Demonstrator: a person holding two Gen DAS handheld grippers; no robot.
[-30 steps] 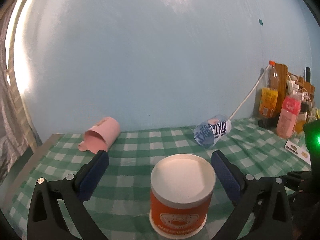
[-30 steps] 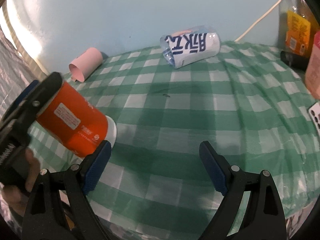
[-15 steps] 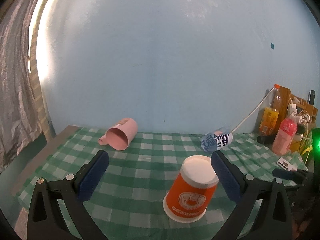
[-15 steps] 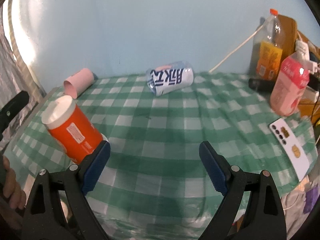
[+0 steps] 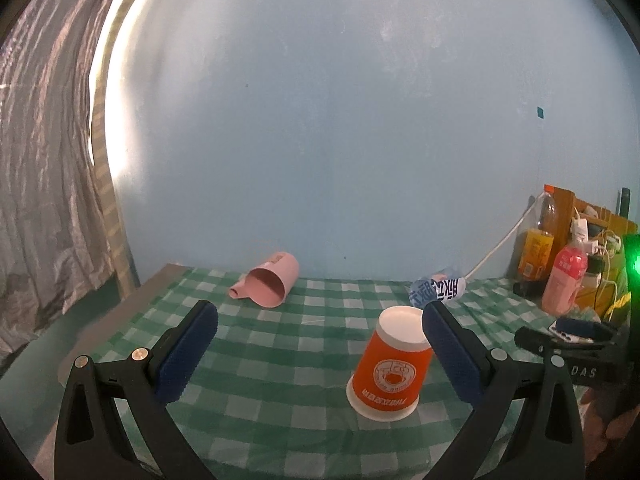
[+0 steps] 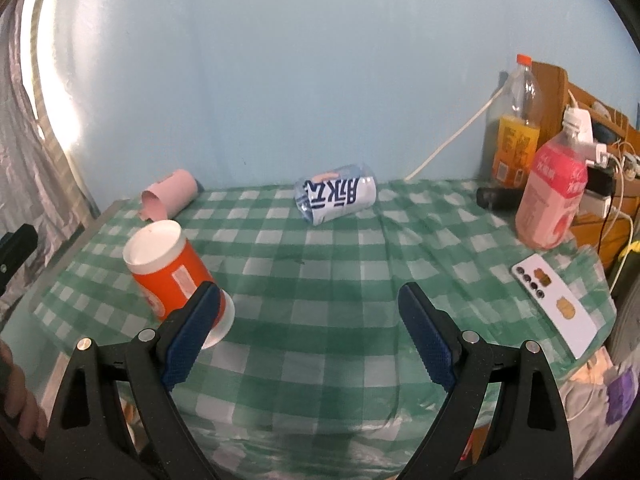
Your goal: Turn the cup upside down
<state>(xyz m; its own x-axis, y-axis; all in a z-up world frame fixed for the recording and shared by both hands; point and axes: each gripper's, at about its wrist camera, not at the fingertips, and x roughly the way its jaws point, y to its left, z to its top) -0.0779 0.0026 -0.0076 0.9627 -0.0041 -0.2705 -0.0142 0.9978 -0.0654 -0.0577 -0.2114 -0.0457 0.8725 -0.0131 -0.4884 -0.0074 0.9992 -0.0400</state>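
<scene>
My left tongs (image 5: pixel 320 340) have backed off since a second ago, spread wide and empty. The cup (image 5: pixel 390 368) sits upside down on the cloth (image 5: pixel 280 360) at their 4 o'clock (probably untouched). My right tongs (image 6: pixel 308 320) gape too, empty.

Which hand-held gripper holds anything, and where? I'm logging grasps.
Neither: left hand-held gripper and right hand-held gripper are open; the orange cup stands free.
</scene>
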